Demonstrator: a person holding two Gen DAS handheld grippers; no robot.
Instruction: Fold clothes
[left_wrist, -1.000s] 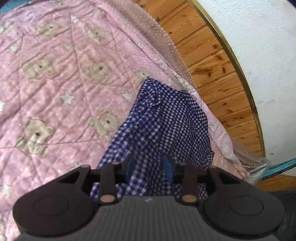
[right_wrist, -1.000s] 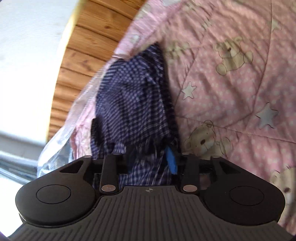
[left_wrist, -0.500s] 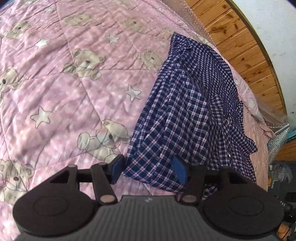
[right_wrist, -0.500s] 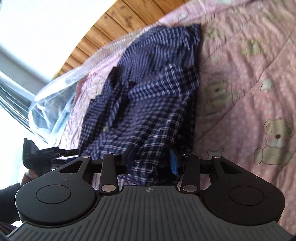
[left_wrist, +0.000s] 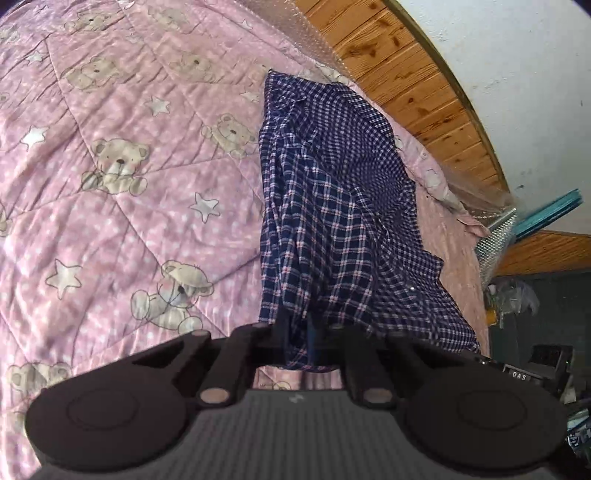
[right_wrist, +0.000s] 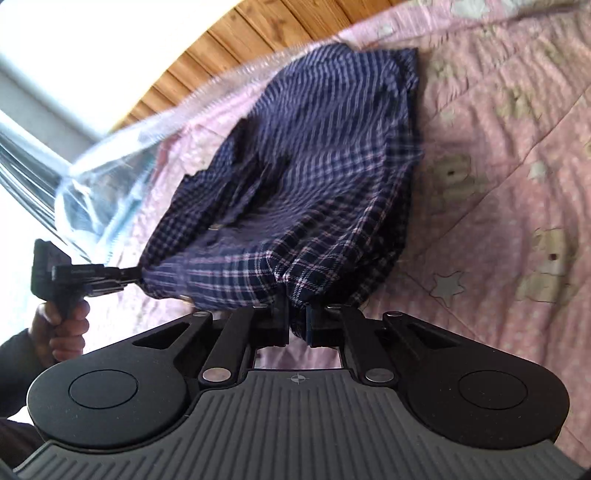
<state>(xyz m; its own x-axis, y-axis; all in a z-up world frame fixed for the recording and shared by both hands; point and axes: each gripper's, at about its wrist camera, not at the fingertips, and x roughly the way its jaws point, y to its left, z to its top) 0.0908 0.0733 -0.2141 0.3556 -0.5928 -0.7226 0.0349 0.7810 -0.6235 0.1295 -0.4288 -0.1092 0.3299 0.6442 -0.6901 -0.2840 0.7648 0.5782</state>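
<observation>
A navy and white checked shirt (left_wrist: 332, 221) lies along the far side of a pink teddy-bear quilt (left_wrist: 110, 184). My left gripper (left_wrist: 297, 332) has its jaws closing on the shirt's near hem, and the cloth is pinched between the pads. In the right wrist view the shirt (right_wrist: 314, 166) is blurred and its near edge is raised off the quilt (right_wrist: 498, 184). My right gripper (right_wrist: 297, 317) is shut on that hem. The left gripper (right_wrist: 135, 275) shows there too, gripping the hem's other corner, with a hand (right_wrist: 66, 321) around its handle.
A wooden headboard (left_wrist: 406, 74) and a white wall run behind the shirt. Clear plastic wrap (right_wrist: 110, 166) lies along the bed's edge beside it. Dark clutter (left_wrist: 535, 332) stands past the bed's corner. Quilt stretches wide on the side away from the headboard.
Both grippers went from open around the shirt's near hem to shut on it. The hem now hangs stretched between them, lifted off the quilt.
</observation>
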